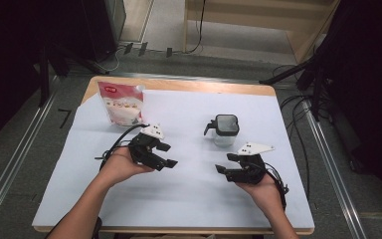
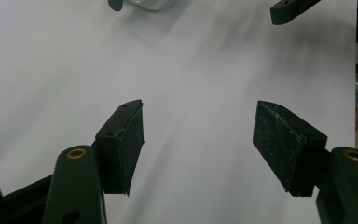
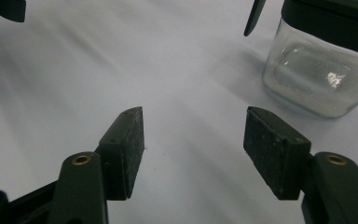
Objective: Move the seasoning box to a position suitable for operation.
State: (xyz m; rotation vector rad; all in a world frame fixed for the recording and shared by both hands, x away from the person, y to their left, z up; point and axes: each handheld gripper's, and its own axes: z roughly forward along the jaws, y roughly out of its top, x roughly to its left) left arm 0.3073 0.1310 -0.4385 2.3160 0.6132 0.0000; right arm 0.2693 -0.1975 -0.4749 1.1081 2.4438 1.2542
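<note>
White paper (image 1: pixel 189 199) covers the counter (image 1: pixel 179 84), bare between and near both tongs. The left tongs (image 1: pixel 166 155) and right tongs (image 1: pixel 225 164) gape wide, holding nothing. The glass jar (image 1: pixel 225 130), black-lidded with white grains at its bottom, stands just beyond the right tongs. A red-topped pouch (image 1: pixel 122 103) stands far left.

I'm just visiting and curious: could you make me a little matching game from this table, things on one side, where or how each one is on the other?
Things:
1. pouch
2. glass jar
3. left gripper
4. white sheet

Descriptions:
a. covers the tabletop
b. far left, standing, red top
c. open, holding nothing
d. black lid, just beyond the right gripper

Pairs: 1-b, 2-d, 3-c, 4-a
</note>
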